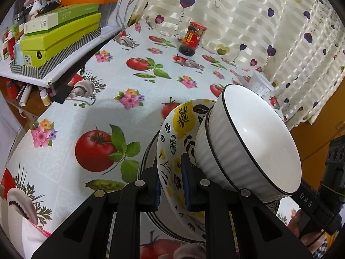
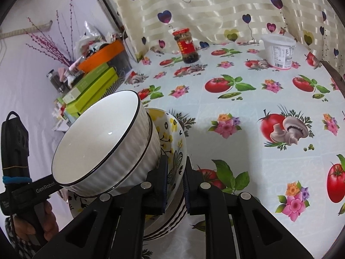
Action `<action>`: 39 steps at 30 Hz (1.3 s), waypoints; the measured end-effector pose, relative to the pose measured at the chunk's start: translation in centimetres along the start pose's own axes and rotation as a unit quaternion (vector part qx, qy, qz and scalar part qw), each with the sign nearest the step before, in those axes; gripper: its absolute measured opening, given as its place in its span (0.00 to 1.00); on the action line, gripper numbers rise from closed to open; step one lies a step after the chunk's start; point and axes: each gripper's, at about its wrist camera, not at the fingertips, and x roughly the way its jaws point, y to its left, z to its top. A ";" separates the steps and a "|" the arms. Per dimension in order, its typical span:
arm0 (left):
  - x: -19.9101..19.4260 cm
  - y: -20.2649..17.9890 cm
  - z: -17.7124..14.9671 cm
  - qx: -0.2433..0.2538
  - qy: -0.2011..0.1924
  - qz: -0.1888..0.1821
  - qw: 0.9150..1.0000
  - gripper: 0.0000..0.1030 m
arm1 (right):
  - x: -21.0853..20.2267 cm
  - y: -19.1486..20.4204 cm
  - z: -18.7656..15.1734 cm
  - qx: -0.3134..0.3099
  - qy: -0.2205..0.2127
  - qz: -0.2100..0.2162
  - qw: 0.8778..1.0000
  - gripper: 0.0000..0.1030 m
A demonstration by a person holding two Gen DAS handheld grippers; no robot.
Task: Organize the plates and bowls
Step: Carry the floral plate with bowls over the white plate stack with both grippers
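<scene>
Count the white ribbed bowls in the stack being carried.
2. The top white bowl sits nested in a second white bowl, of which only a ribbed band and dark rim show. Both rest in the flowered bowl. More may be hidden inside.

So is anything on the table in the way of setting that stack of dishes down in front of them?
Nothing visible. The tablecloth ahead of the stack is bare; the jar and the white tub stand far back by the curtain, and the boxes sit off to the left on a shelf.
</scene>
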 end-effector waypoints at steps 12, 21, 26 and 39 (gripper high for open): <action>0.7 1.1 -0.3 0.003 0.000 -0.011 1.000 0.15 | 1.1 0.8 -0.5 -0.024 -0.003 -0.020 0.999 0.13; 0.6 1.1 -0.5 0.021 -0.010 -0.009 1.000 0.15 | 1.1 1.0 -0.8 -0.036 -0.012 -0.035 0.999 0.14; 0.4 0.8 -0.8 0.035 -0.019 -0.001 0.999 0.18 | 0.9 1.4 -0.9 -0.050 -0.014 -0.045 0.998 0.14; -0.2 0.8 -1.6 0.036 -0.038 0.003 0.999 0.19 | 0.3 1.6 -1.2 -0.060 -0.021 -0.057 0.996 0.31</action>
